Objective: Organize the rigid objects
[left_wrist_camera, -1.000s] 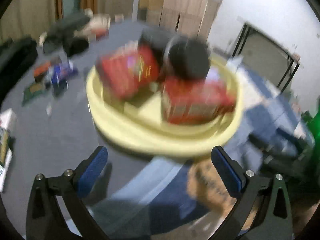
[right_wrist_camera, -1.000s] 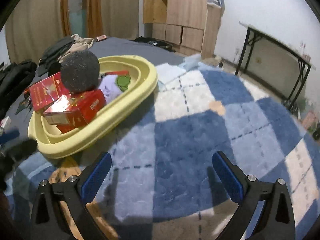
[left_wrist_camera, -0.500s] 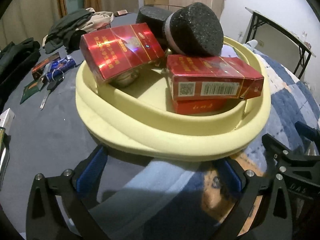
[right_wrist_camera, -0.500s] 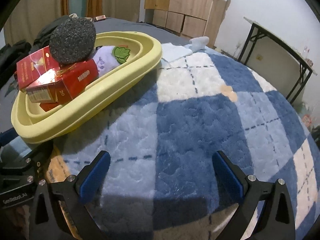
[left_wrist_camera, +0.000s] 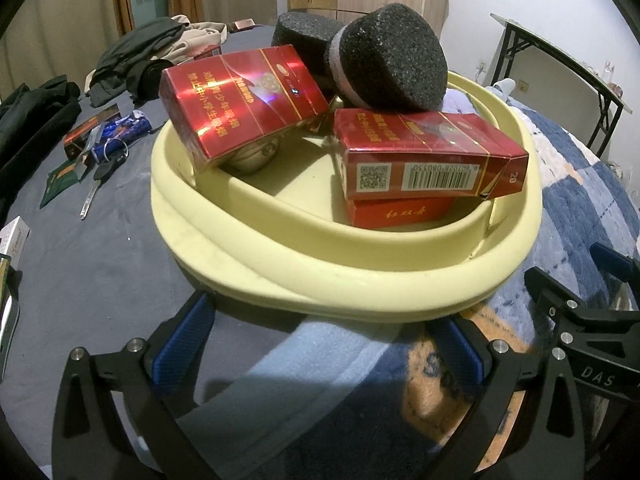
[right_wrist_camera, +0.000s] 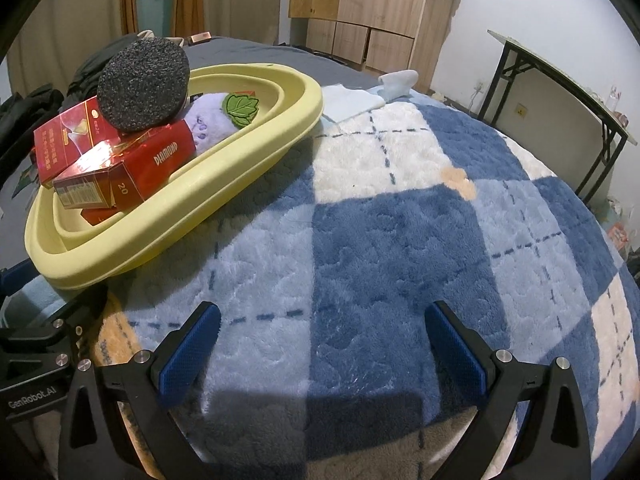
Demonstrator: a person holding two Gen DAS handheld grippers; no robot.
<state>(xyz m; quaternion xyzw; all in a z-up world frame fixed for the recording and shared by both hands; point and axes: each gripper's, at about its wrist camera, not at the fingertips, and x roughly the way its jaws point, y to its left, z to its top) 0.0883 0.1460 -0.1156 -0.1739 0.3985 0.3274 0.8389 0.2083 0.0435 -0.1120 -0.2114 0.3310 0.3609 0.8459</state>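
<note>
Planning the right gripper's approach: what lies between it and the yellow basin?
Only bare plaid blanket lies between the right gripper and the yellow basin, as the right wrist view shows.

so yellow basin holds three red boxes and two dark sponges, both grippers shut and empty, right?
Not shut. The left wrist view shows the left gripper open at the yellow basin; the right wrist view shows the right gripper open over the blanket. Rest stands.
</note>
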